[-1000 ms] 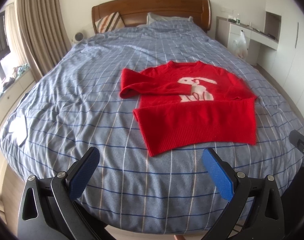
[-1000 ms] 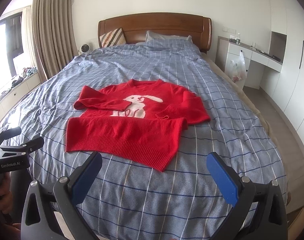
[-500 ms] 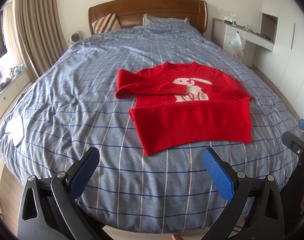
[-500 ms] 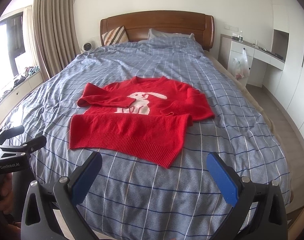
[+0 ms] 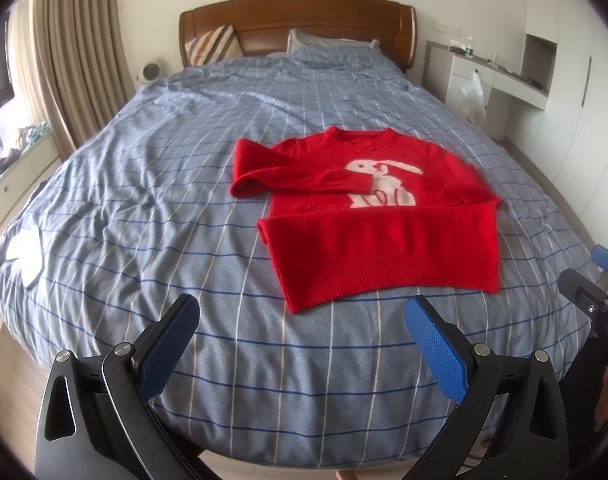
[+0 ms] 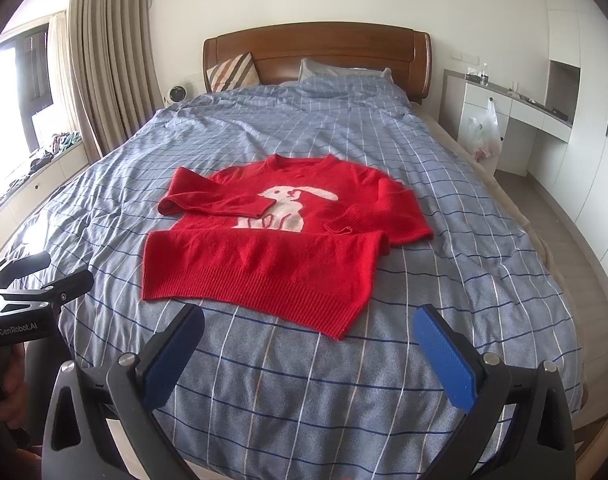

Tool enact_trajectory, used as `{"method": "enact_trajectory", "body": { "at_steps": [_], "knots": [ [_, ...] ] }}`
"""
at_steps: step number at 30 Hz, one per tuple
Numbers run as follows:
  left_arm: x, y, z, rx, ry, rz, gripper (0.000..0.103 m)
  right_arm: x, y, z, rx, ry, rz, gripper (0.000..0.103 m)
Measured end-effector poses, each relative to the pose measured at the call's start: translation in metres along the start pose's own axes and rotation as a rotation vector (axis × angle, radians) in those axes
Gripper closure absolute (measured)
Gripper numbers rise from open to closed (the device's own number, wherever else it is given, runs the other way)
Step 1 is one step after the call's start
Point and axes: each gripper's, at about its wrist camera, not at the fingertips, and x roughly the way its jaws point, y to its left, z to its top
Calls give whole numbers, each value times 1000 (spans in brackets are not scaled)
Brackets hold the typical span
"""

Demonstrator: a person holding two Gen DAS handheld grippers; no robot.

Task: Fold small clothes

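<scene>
One bed point(image 5: 152, 208) in blue checked cover fills both my views, wooden headboard point(image 6: 316, 50) at the far end. On it, toward the near edge, lies the red sweater point(image 5: 380, 216) with its white rabbit point(image 6: 288, 208), hem folded up over the body, sleeves crossed inward, perhaps loosely. My left gripper point(image 5: 304, 344) and right gripper point(image 6: 308, 352) hover short of it, jaws spread wide, holding nothing.
</scene>
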Motion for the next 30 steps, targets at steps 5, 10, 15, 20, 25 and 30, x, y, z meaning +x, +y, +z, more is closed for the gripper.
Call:
{"method": "enact_trajectory", "body": {
  "at_steps": [5, 10, 15, 20, 25, 30],
  "knots": [
    [-1, 0, 0, -5, -3, 2, 0, 0, 2, 1, -1, -2, 1, 0],
    [0, 1, 0, -11, -3, 3, 0, 1, 2, 0, 3, -3, 1, 0],
    [3, -1, 0, -13, 6, 4, 0, 3, 0, -1, 6, 7, 4, 0],
    [4, 2, -2, -10, 8, 6, 0, 3, 0, -1, 7, 7, 4, 0],
    [5, 4, -5, -12, 10, 7, 0, 3, 0, -2, 10, 8, 4, 0],
    [5, 4, -4, -11, 10, 7, 0, 3, 0, -2, 9, 8, 4, 0]
  ]
}}
